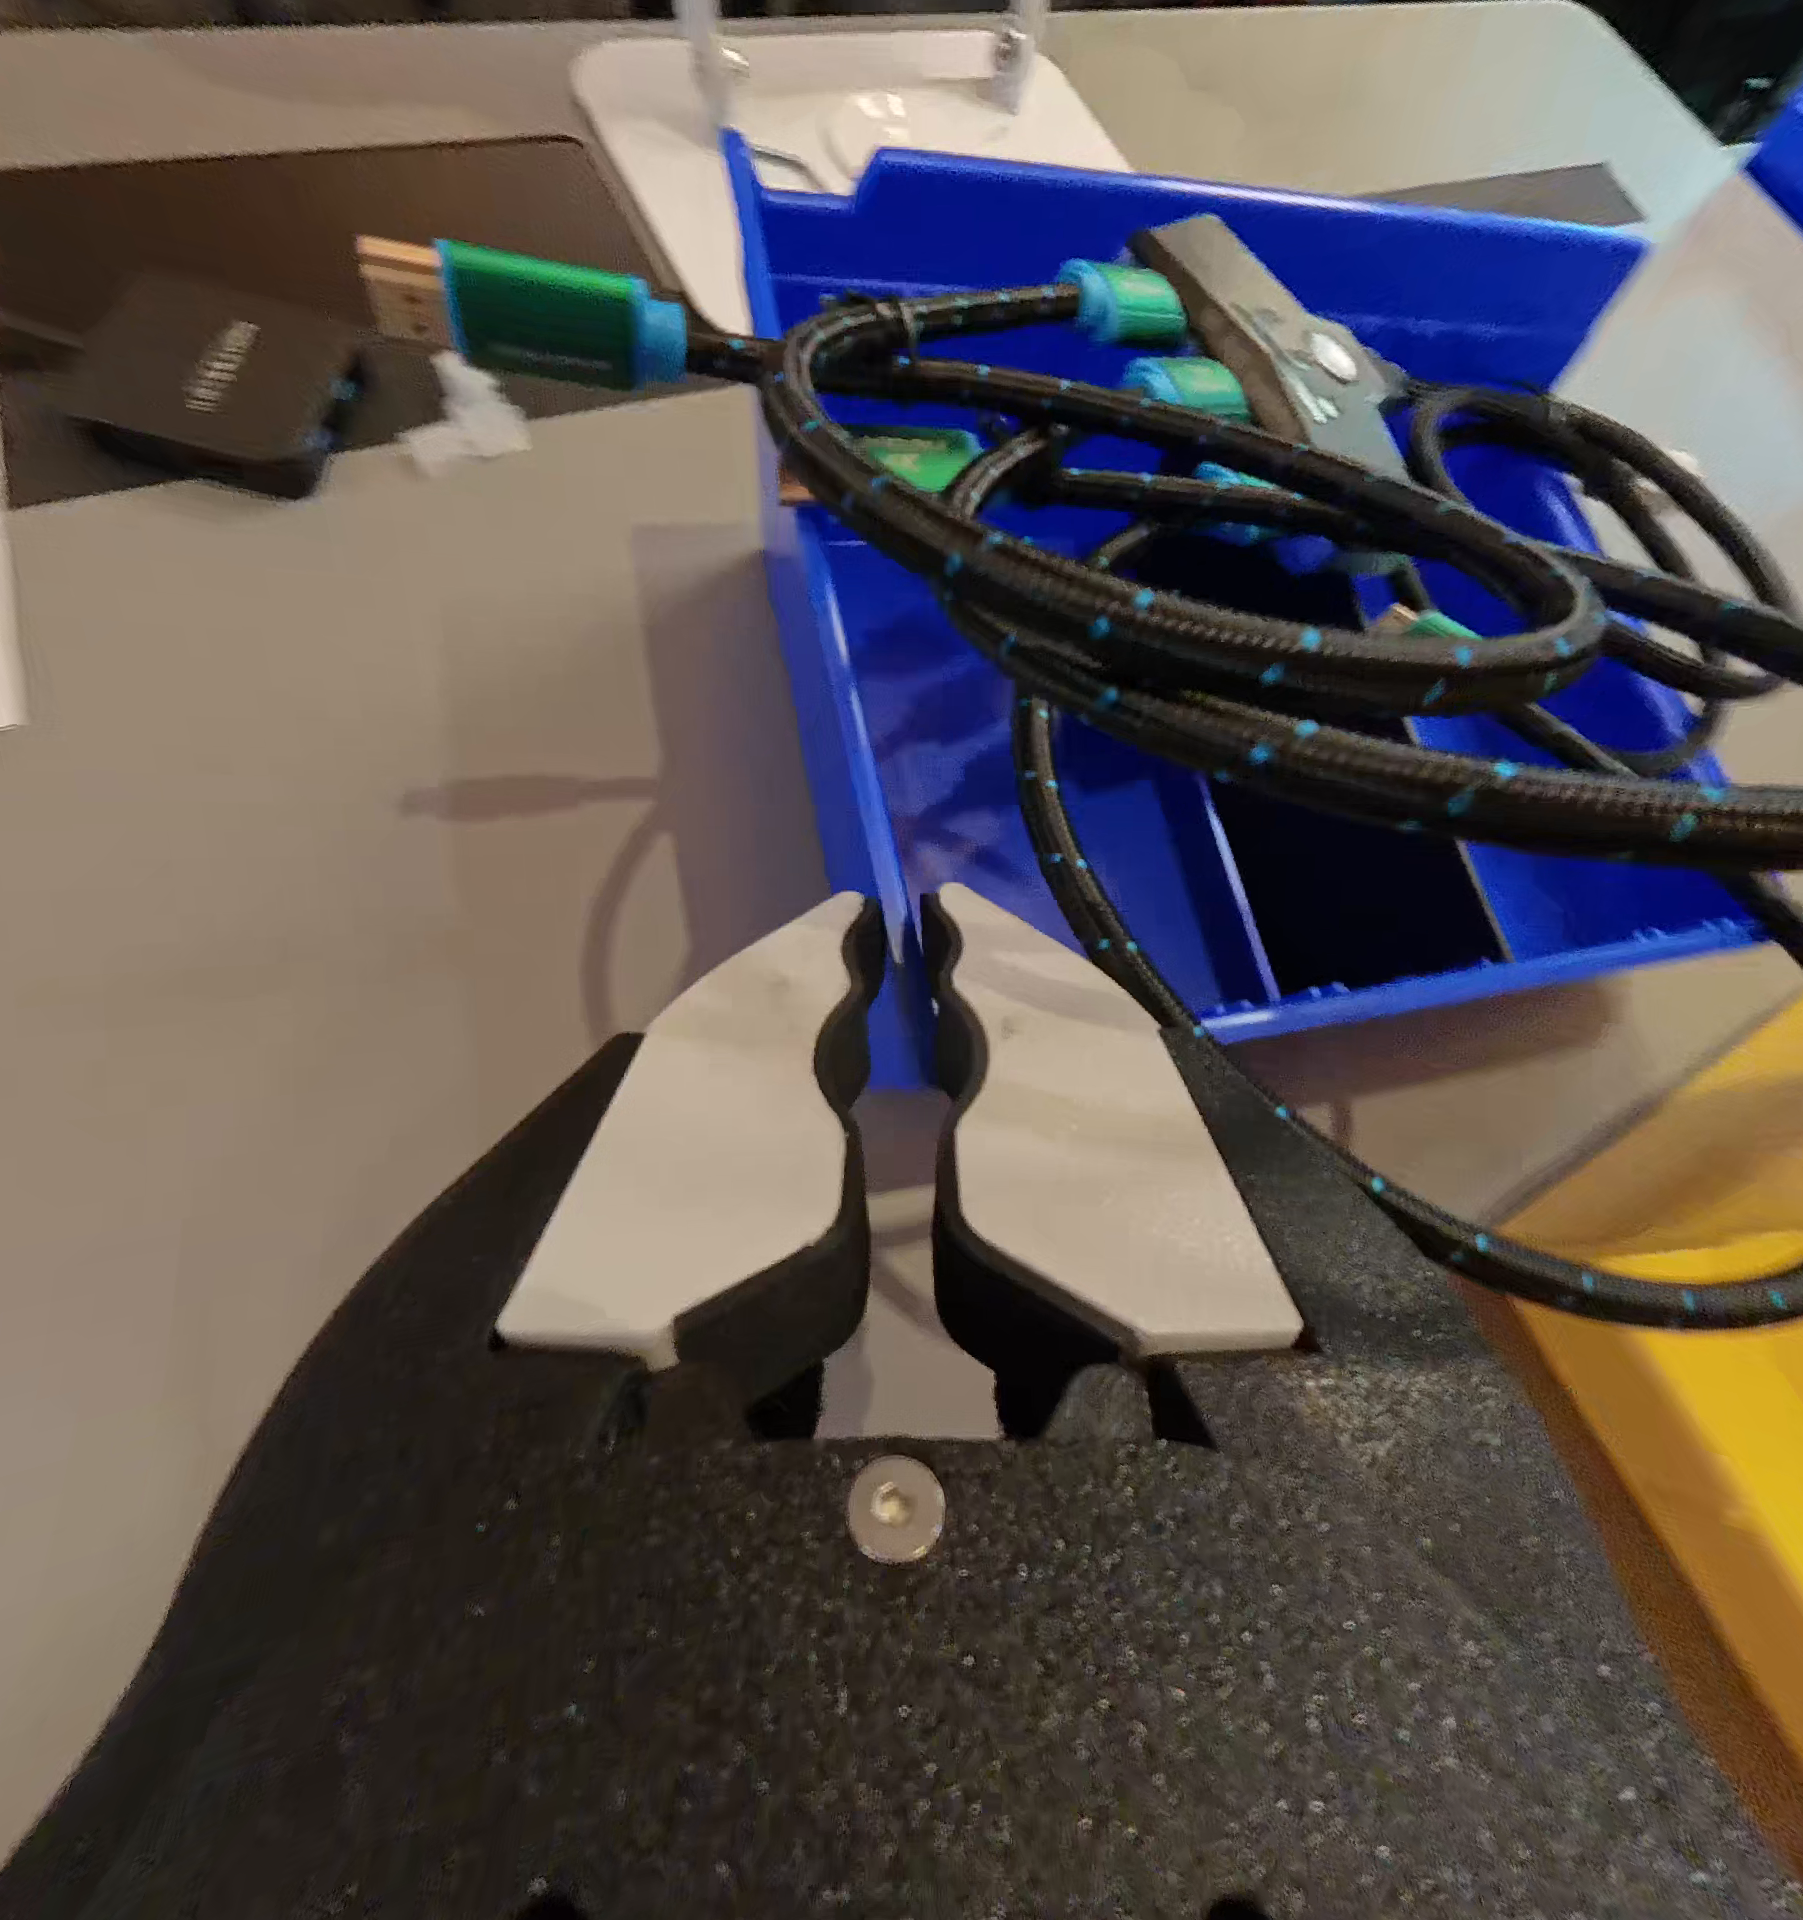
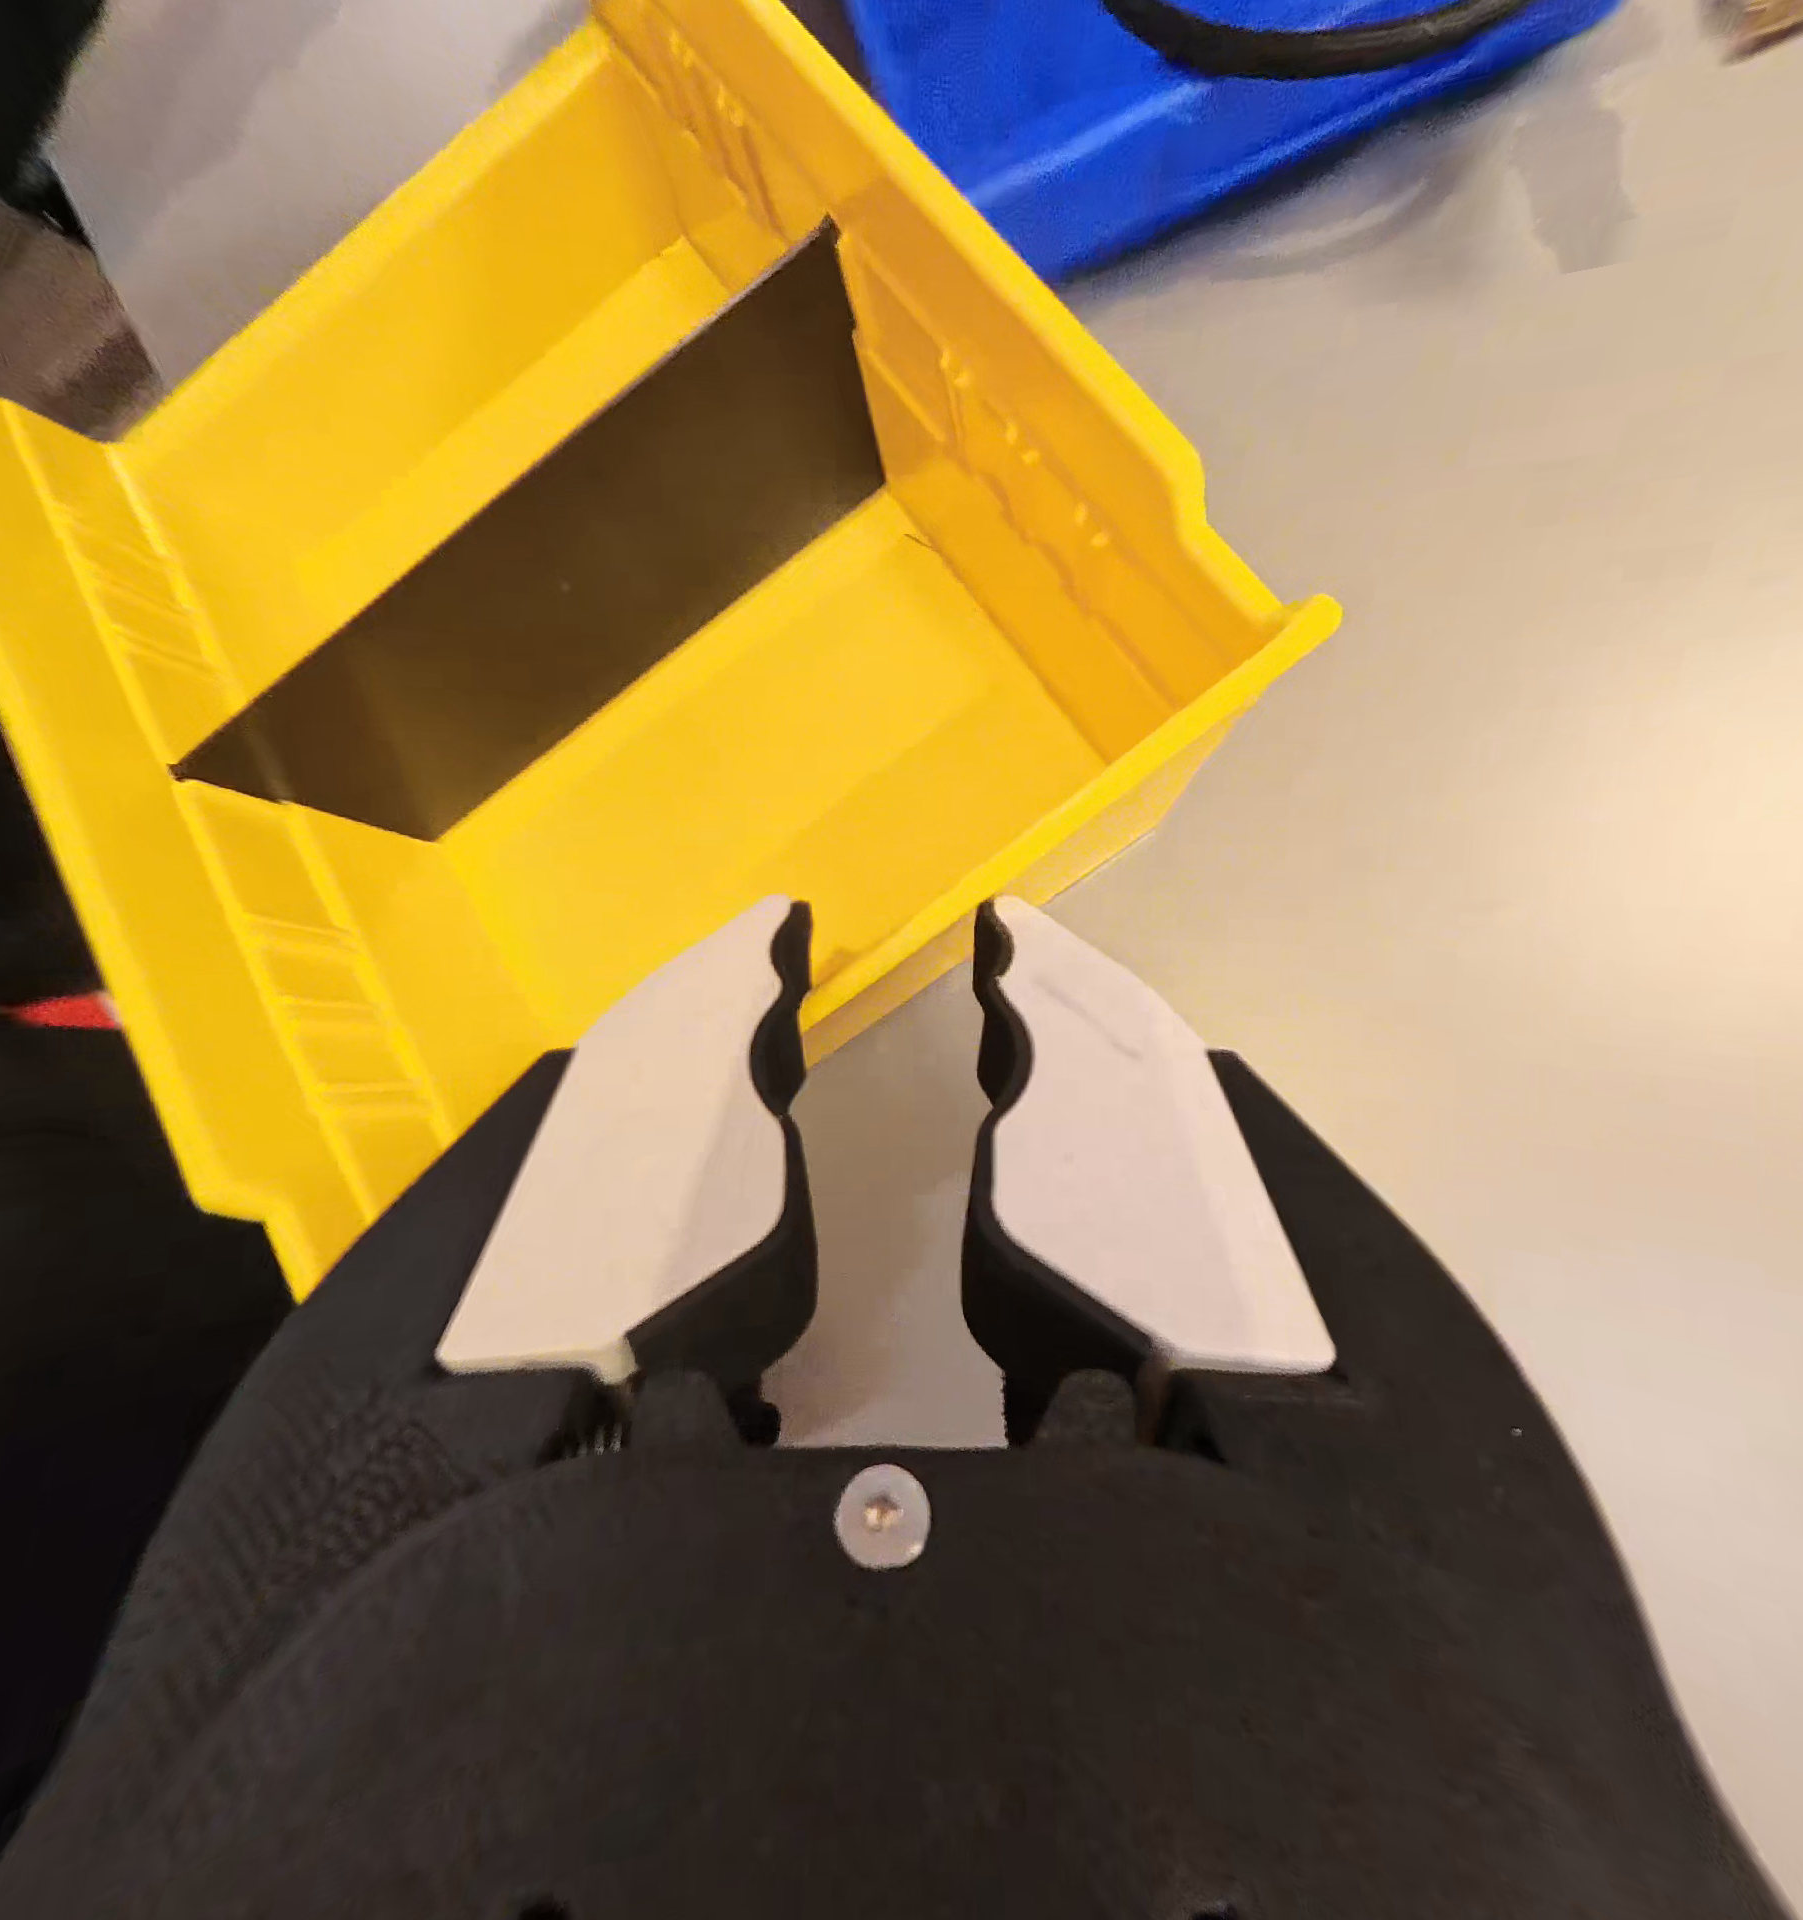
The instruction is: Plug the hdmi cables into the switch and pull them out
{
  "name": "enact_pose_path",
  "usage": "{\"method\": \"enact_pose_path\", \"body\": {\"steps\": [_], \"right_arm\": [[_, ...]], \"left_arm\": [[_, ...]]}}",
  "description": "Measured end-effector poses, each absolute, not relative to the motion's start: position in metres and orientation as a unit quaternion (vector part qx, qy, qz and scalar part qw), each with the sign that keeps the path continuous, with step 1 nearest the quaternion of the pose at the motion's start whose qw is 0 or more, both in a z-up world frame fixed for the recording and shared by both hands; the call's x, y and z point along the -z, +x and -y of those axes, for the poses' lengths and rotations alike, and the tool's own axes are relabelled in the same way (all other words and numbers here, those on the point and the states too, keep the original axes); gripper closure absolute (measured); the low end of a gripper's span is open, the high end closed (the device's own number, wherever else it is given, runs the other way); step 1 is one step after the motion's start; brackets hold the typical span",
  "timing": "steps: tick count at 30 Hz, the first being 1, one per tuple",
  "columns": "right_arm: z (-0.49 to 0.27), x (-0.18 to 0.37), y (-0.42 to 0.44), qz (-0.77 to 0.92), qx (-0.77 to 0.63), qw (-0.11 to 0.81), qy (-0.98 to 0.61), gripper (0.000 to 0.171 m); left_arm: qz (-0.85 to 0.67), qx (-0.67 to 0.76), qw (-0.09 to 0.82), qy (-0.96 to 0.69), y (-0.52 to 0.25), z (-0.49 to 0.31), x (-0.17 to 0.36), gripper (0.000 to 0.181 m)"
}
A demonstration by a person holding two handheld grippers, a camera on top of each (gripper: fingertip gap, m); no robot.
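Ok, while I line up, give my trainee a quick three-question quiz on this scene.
1. True or false: the yellow bin holds no cables.
2. The braided cables are piled in: A the blue bin, B a cardboard box, C a drawer.
3. Fill in: the right tool is ___ and empty.
Key: 1 true; 2 A; 3 open.

Black braided hdmi cables (image 1: 1240,644) spill from blue bin; switch (image 1: 216,379), seemingly unplugged, sits left.
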State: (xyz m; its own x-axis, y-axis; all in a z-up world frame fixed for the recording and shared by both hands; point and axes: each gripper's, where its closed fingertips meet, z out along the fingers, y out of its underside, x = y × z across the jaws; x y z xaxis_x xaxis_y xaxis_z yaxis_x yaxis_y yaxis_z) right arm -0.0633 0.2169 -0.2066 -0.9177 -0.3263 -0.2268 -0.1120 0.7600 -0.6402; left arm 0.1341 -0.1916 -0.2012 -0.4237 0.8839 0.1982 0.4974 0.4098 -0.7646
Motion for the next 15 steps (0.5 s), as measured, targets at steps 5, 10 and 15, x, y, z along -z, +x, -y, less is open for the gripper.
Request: {"method": "enact_pose_path", "body": {"steps": [5, 10, 15], "right_arm": [[-0.22, 0.205, -0.12, -0.938, 0.293, 0.077, -0.168, 0.147], [-0.21, 0.2, -0.191, -0.947, 0.263, -0.053, -0.175, 0.154], [-0.2, 0.184, -0.233, -0.942, 0.271, -0.142, -0.135, 0.146]], "left_arm": [[0.776, -0.372, 0.272, -0.43, 0.174, 0.227, 0.2, 0.176], [0.768, -0.388, 0.251, -0.443, 0.225, 0.25, 0.199, 0.166], [0.797, -0.4, 0.123, -0.435, 0.289, 0.28, 0.193, 0.139]]}}
